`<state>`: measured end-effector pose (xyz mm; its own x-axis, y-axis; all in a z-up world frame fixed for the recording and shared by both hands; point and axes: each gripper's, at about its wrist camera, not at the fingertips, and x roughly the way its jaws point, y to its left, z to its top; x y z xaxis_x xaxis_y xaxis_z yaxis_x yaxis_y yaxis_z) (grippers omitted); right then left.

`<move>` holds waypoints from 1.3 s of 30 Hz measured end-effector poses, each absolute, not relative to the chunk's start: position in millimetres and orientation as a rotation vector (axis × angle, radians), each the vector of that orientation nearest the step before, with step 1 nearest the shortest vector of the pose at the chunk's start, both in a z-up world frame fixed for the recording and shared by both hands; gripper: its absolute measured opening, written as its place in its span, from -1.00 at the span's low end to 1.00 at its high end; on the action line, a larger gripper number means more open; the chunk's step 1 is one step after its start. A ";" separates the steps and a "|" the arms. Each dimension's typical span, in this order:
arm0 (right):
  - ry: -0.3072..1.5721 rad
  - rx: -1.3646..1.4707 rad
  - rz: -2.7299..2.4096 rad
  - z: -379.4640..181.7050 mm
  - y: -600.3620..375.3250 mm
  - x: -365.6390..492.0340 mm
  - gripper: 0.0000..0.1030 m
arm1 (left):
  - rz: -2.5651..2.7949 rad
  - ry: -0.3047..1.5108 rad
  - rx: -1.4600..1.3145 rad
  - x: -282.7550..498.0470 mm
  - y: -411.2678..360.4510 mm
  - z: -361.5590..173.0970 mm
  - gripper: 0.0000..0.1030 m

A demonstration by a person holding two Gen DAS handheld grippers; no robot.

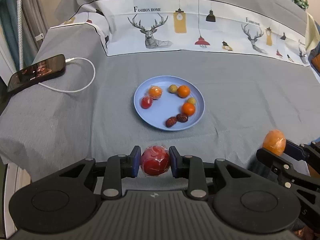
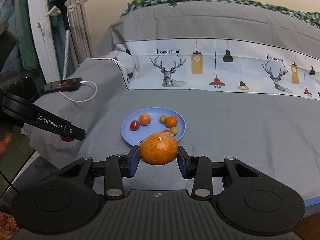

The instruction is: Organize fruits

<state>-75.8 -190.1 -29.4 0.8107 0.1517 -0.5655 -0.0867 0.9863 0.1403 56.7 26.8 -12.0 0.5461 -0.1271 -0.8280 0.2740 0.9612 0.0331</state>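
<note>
Left wrist view: our left gripper [image 1: 155, 162] clamps a wrapped red fruit [image 1: 155, 163]; our right gripper [image 2: 158, 156] clamps a wrapped orange [image 2: 158, 150]. Bedding [image 2: 220, 70] reads "Fashion Home"; the left gripper's side reads "GenRobot.AI".

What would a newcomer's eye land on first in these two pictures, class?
Probably the two wrapped fruits held up close: a red fruit clamped in the left gripper and an orange in the right gripper. Beyond them, a blue plate of small fruits sits mid-bed on the grey sheet.

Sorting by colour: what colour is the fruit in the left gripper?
Red fruit, plastic-wrapped; left wrist view.
</note>
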 end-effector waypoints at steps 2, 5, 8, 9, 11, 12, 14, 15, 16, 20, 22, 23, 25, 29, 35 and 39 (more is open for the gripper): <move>0.619 0.107 0.123 -31.2 -190.6 -63.8 -0.19 | -0.233 0.969 0.165 69.3 23.1 -14.2 -0.35; 0.624 0.096 0.122 -35.4 -187.8 -41.4 -0.19 | -0.222 0.967 0.170 89.4 17.0 -18.3 -0.35; 0.643 0.087 0.125 -42.3 -183.6 -14.8 -0.19 | -0.222 0.977 0.172 112.0 11.6 -24.7 -0.35; 0.648 0.088 0.128 -45.1 -181.8 -5.1 -0.19 | -0.224 0.982 0.174 119.4 9.8 -27.3 -0.35; 0.660 0.083 0.137 -50.1 -179.1 11.6 -0.19 | -0.230 0.992 0.181 136.2 5.6 -34.3 -0.35; 0.663 0.078 0.140 -52.6 -177.2 19.8 -0.19 | -0.235 0.996 0.184 142.9 3.9 -37.9 -0.35; 0.670 0.060 0.145 -58.7 -172.9 37.5 -0.19 | -0.245 1.006 0.188 159.6 -0.3 -48.5 -0.35; 0.675 0.049 0.146 -62.1 -171.0 45.8 -0.19 | -0.252 1.014 0.191 167.5 -2.6 -54.3 -0.35; 0.680 0.036 0.147 -66.3 -169.6 54.7 -0.19 | -0.261 1.023 0.195 177.2 -5.4 -62.1 -0.35; 0.719 -0.010 0.150 -85.7 -166.9 88.3 -0.19 | -0.261 1.060 0.223 209.2 -13.3 -89.3 -0.35; 0.735 -0.032 0.152 -95.5 -166.0 103.7 -0.19 | -0.269 1.082 0.221 224.8 -14.8 -102.3 -0.35; 0.742 -0.041 0.155 -100.3 -165.7 110.3 -0.19 | -0.268 1.089 0.224 231.0 -15.8 -107.5 -0.35; 0.759 -0.062 0.161 -110.9 -164.7 124.2 -0.19 | -0.260 1.077 0.254 241.0 -18.2 -116.7 -0.35; 0.778 -0.094 0.170 -128.0 -161.7 147.5 -0.18 | -0.265 1.067 0.285 258.4 -24.7 -131.0 -0.35; 0.791 -0.155 0.215 -138.2 -155.2 168.8 0.47 | -0.263 0.988 0.267 260.0 -22.0 -123.8 0.99; 0.782 -0.163 0.185 -117.5 -160.7 146.5 0.93 | -0.270 0.972 0.238 233.0 -5.1 -101.8 0.99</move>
